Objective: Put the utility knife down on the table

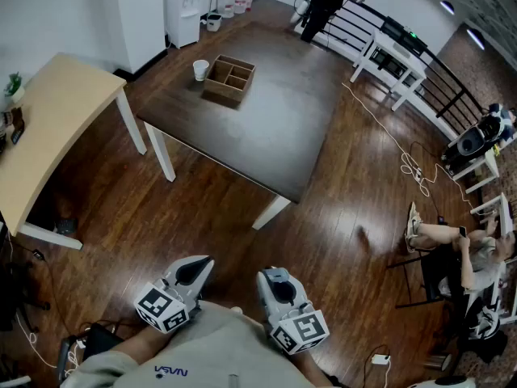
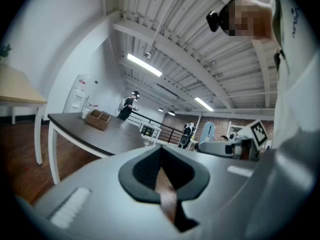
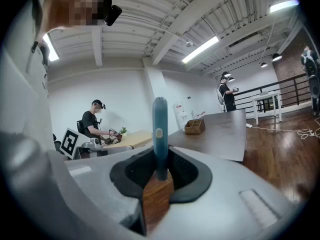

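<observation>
A slim blue utility knife [image 3: 160,134] stands upright between the jaws of my right gripper [image 3: 160,171], which is shut on its lower end. In the head view both grippers hang close to the person's body over the wooden floor, the right gripper [image 1: 279,285] beside the left gripper [image 1: 194,273], well short of the dark table [image 1: 266,111]. The knife does not show in the head view. In the left gripper view the left gripper [image 2: 161,169] has its jaws together with nothing between them. Both grippers point roughly level toward the table.
On the dark table's far end stand a wooden compartment box [image 1: 229,78] and a white cup [image 1: 200,69]. A light wooden table [image 1: 56,128] is at the left. A seated person [image 1: 452,241] is at the right, and a cable [image 1: 404,156] runs across the floor.
</observation>
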Available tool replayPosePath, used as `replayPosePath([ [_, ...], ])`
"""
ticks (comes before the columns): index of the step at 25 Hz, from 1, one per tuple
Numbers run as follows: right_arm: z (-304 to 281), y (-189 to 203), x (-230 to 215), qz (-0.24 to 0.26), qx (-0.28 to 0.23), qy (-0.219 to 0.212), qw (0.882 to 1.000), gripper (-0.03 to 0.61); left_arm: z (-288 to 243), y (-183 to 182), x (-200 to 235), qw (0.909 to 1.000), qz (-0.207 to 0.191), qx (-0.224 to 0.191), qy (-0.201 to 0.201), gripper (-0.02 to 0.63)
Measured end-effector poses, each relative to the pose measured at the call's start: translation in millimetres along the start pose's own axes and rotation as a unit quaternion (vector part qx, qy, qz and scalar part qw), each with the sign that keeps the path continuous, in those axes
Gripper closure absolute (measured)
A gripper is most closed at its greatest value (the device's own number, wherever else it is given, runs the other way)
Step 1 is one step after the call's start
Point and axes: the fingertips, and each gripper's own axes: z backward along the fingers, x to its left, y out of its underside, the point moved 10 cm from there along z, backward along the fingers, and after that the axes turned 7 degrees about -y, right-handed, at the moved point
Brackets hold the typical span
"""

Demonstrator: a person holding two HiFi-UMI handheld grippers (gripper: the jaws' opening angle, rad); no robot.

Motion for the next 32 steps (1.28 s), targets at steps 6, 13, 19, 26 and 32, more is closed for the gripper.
replayPosePath([
  [6, -63.5, -23.8, 4.7, 0.007, -0.003, 0.012, 1.0, 0.506, -3.1, -31.9, 55.1, 0.9998, 0.008, -0.017, -0.001, 0.624],
  [13, -130.1, -38.8, 14.0, 0.012, -0.002, 0.021, 1.0, 0.506, 0.8, -62.1, 121.4, 0.9994, 0.011, -0.029, -0.011, 0.624],
  [19, -168.7, -47.4, 13.9, 0.007, 0.003, 0.021, 1.0, 0.506, 1.2, -85.8, 156.0, 0.999, 0.013, -0.036, -0.023, 0.624],
  [26, -203.4, -44.7, -20.9, -0.017, 0.009, 0.01, 1.0, 0.506, -31.6, -90.9, 181.8, 0.9988, 0.016, -0.017, -0.043, 0.624],
  [32, -241.5, -53.8, -82.6, -0.043, 0.01, -0.012, 0.999, 0.506, -92.8, -108.4, 201.1, 0.9981, -0.005, 0.006, -0.062, 0.624],
])
